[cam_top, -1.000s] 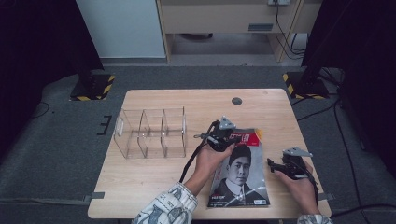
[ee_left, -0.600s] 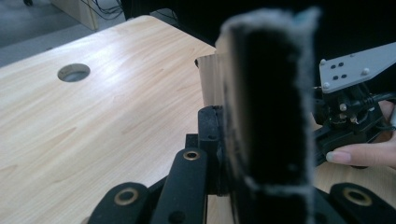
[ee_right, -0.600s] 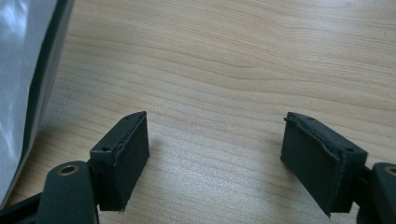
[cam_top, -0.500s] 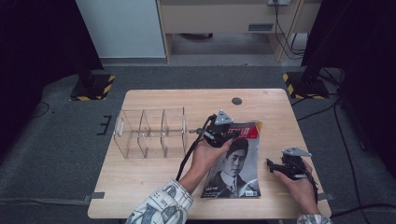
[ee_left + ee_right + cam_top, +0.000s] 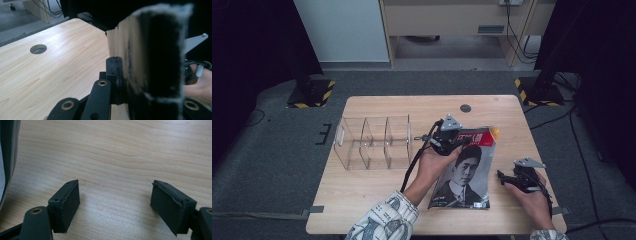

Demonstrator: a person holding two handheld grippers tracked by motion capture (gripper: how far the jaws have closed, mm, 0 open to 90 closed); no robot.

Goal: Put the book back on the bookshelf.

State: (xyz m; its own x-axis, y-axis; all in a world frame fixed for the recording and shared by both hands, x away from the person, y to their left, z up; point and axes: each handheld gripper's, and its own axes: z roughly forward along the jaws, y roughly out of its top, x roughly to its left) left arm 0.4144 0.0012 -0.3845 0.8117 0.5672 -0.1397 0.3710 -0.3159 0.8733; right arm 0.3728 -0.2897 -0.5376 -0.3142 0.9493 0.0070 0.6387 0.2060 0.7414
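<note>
Magazine lift in hand
We find left gripper (image 5: 460, 141) fingers clamped on the portrait-cover magazine (image 5: 464, 172); right gripper (image 5: 512, 178) fingers gape empty. We advise lifting evenly toward the clear acrylic divider rack (image 5: 372, 142).

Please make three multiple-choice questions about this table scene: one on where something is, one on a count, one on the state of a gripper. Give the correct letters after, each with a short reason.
1. Where is the clear organizer compared with the magazine, in the high view?
A. To its left
B. To its right
C. On top of it

2. How many compartments does the clear organizer have?
A. One
B. Three
C. Six

3. What is the state of the right gripper?
A. Shut on the magazine
B. Open, with bare table between the jaws
C. Shut on a cable

Answers:
1. A: the organizer stands on the left part of the table, apart from the magazine that the left gripper holds by its top edge.
2. B: two inner dividers split it into three.
3. B: the right gripper view shows both jaws wide apart over wood.
</note>
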